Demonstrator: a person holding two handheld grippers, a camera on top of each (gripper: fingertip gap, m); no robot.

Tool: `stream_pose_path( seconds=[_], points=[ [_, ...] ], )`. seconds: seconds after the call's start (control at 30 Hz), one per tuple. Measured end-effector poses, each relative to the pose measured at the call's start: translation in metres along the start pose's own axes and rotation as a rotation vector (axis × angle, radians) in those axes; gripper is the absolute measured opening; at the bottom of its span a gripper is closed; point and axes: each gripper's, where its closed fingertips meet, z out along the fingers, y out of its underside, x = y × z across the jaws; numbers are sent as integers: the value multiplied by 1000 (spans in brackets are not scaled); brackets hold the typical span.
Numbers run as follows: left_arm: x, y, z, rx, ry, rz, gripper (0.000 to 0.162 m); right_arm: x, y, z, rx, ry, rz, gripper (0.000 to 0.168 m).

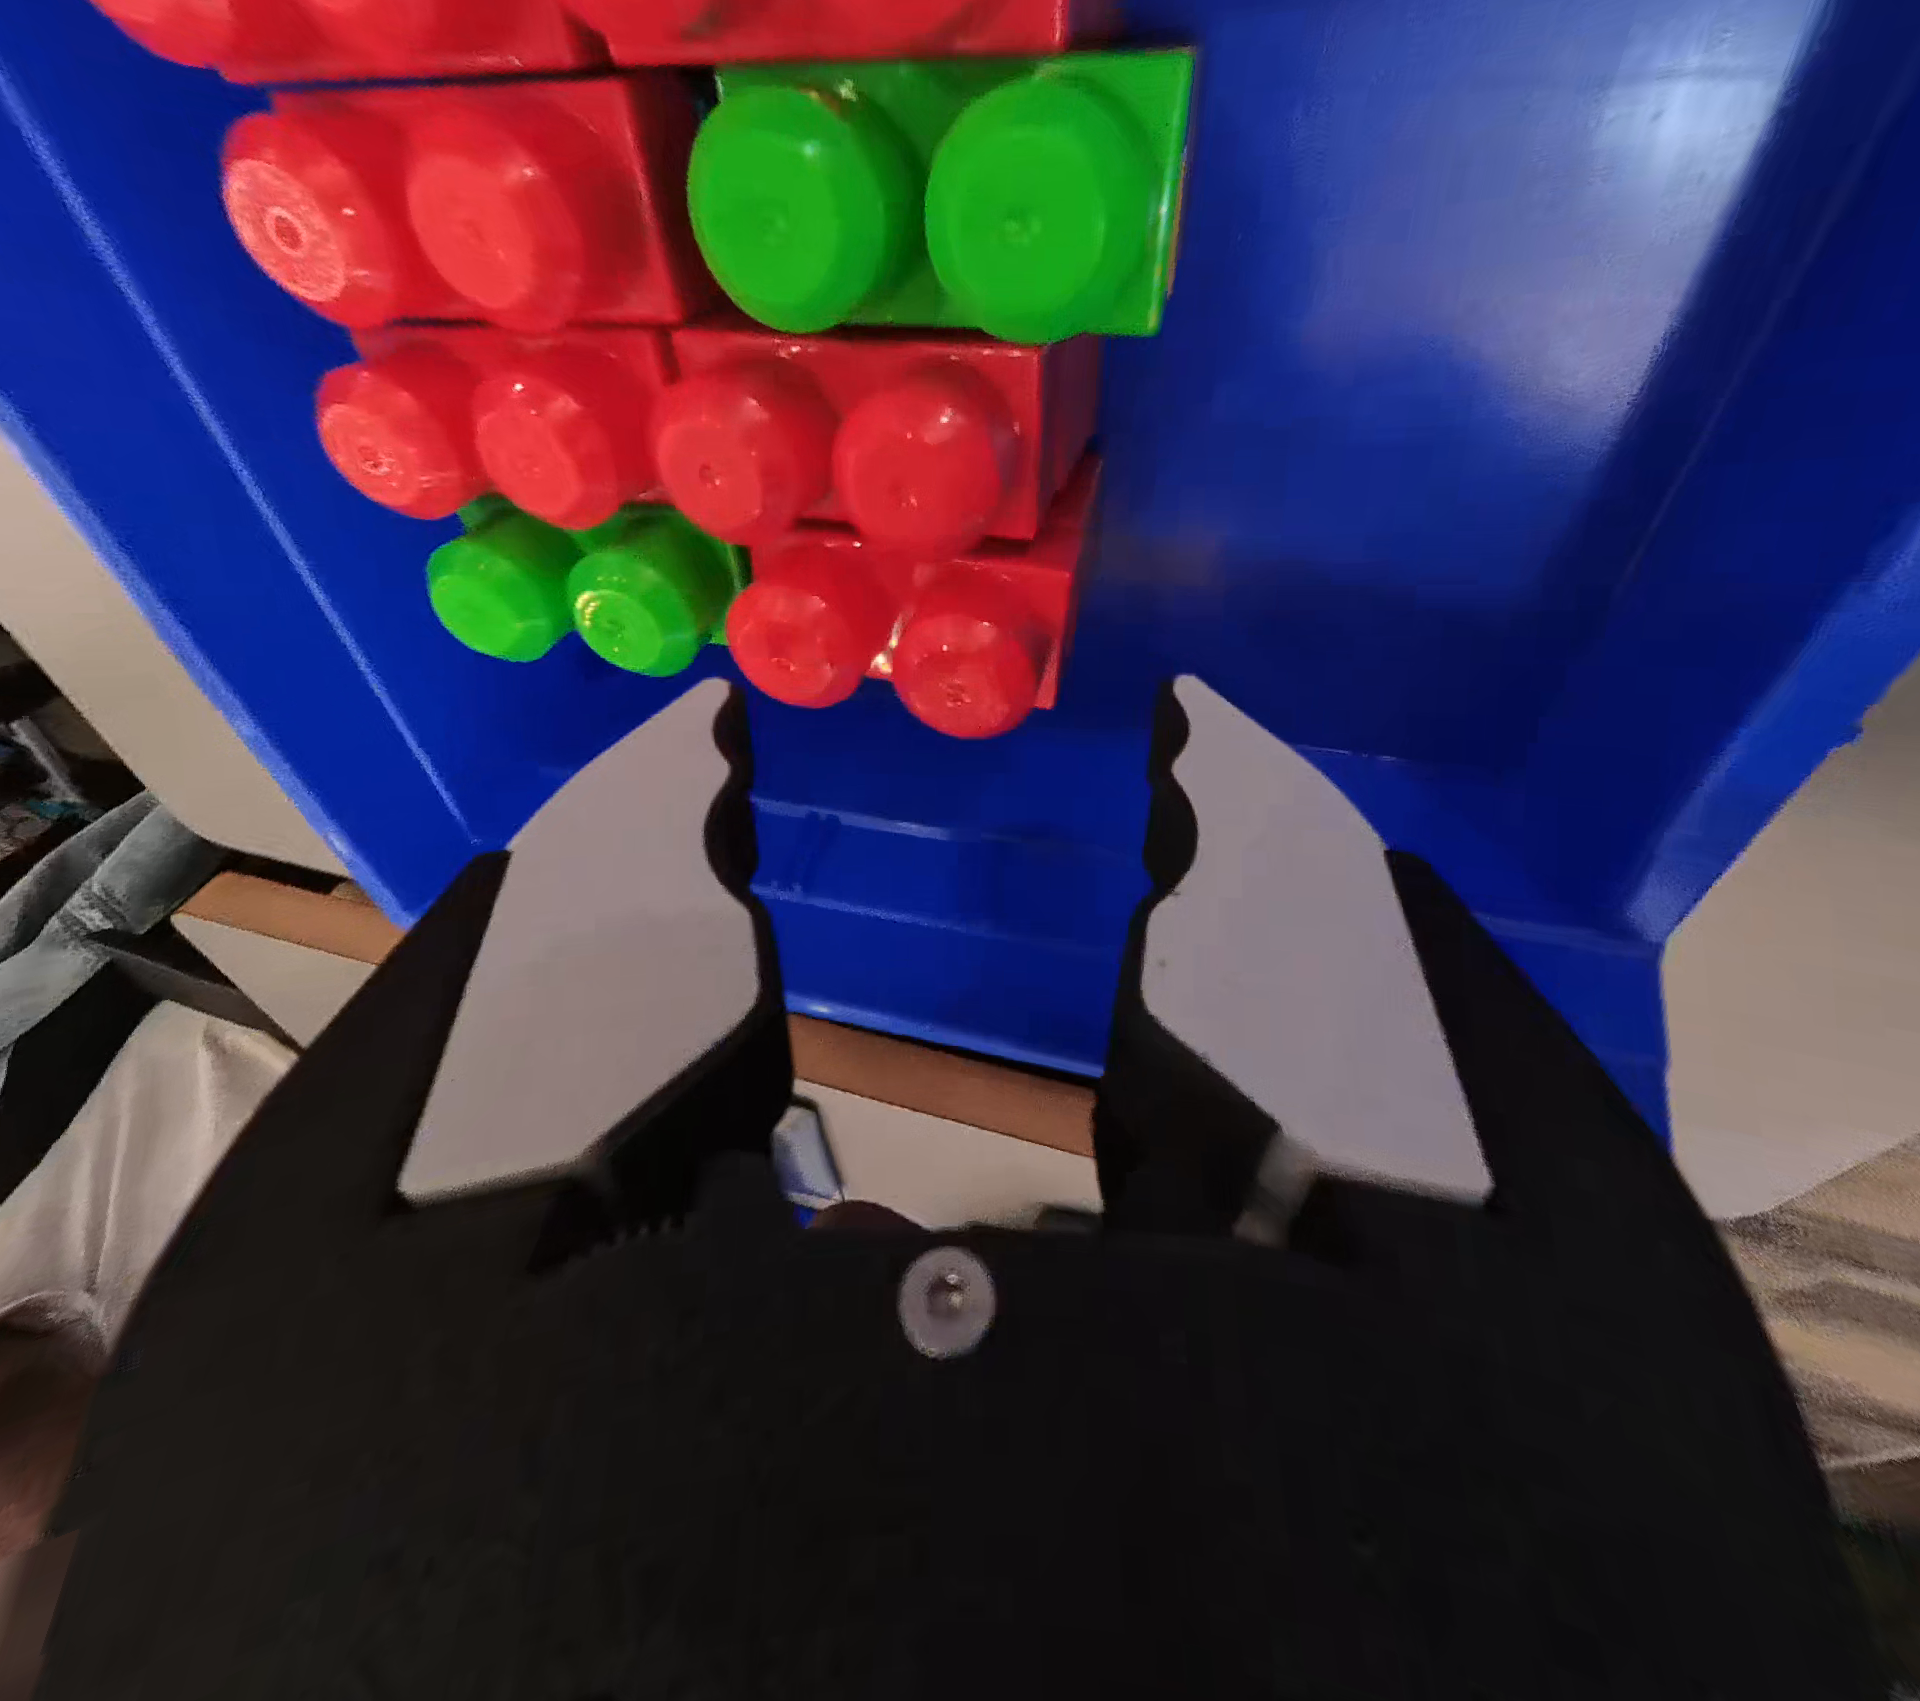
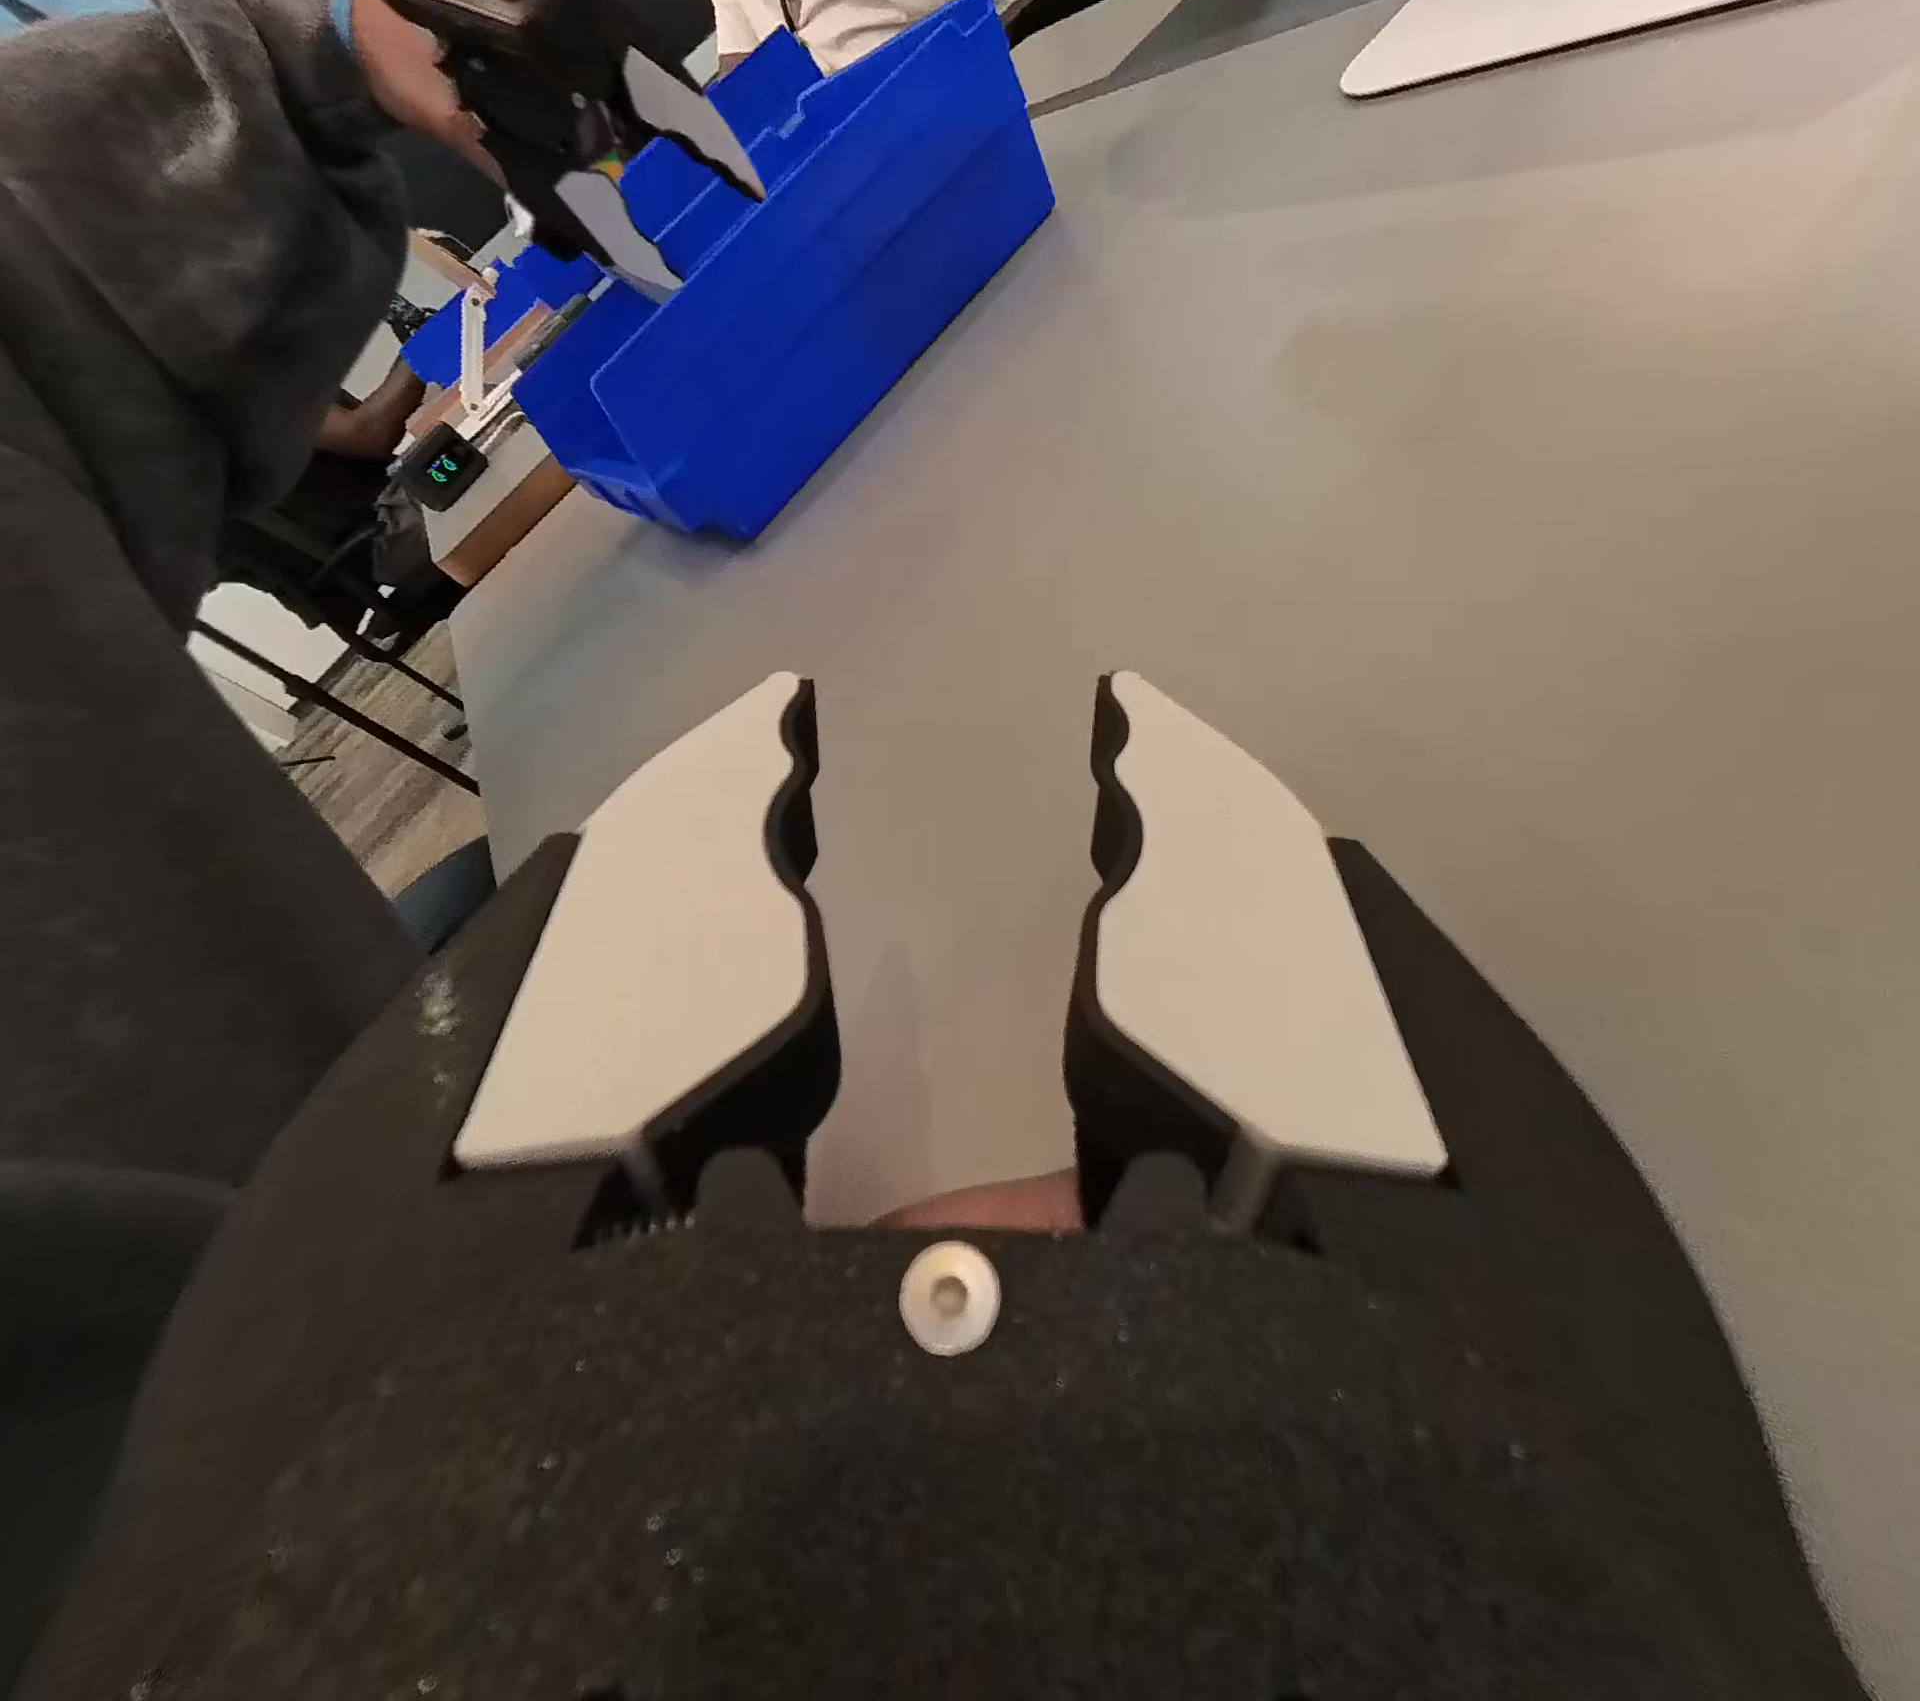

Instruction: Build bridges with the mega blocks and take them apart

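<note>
Left gripper poised over the blocks in the bin; nothing built yet.

The grey counter lies bare ahead of the right gripper, whose fingers stand apart and empty. The blue bin sits near its far edge, holding red blocks and green blocks packed along one wall. The left fingers are also apart, empty, just short of the nearest red block. This looks like the first pick: next, descend, straddle that block, and close.
</note>
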Motion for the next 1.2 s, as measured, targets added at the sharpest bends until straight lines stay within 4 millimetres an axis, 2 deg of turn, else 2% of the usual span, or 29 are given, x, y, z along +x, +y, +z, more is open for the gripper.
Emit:
stream_pose_path(
  seconds=[0.1,0.27,0.4,0.6,0.83,0.9,0.97,1.07,1.2],
  points=[
    [-6,2,6,31,30,-11,75,-1,1,2,-11,-22,15,49],
    [-2,7,17,24,133,-13,78,-6,3,9,-44,-65,22,48],
    [-8,-4,20,75,163,-18,71,-10,7,14,-79,-105,34,46],
    [0,-5,33,48,164,61,73,-11,8,15,-88,-129,46,45],
    [16,5,27,2,204,60,72,-13,5,11,-66,-162,74,45],
    [18,3,17,30,183,32,72,-13,3,10,-56,-172,77,45],
    [18,0,-3,87,151,-24,72,-16,2,9,-47,-187,70,45],
    [18,-11,-44,215,78,-111,71,-24,-2,6,-27,-225,27,48],
    [28,-34,-102,432,-15,-192,71,-37,-5,10,-56,-251,-57,52]
  ],
)
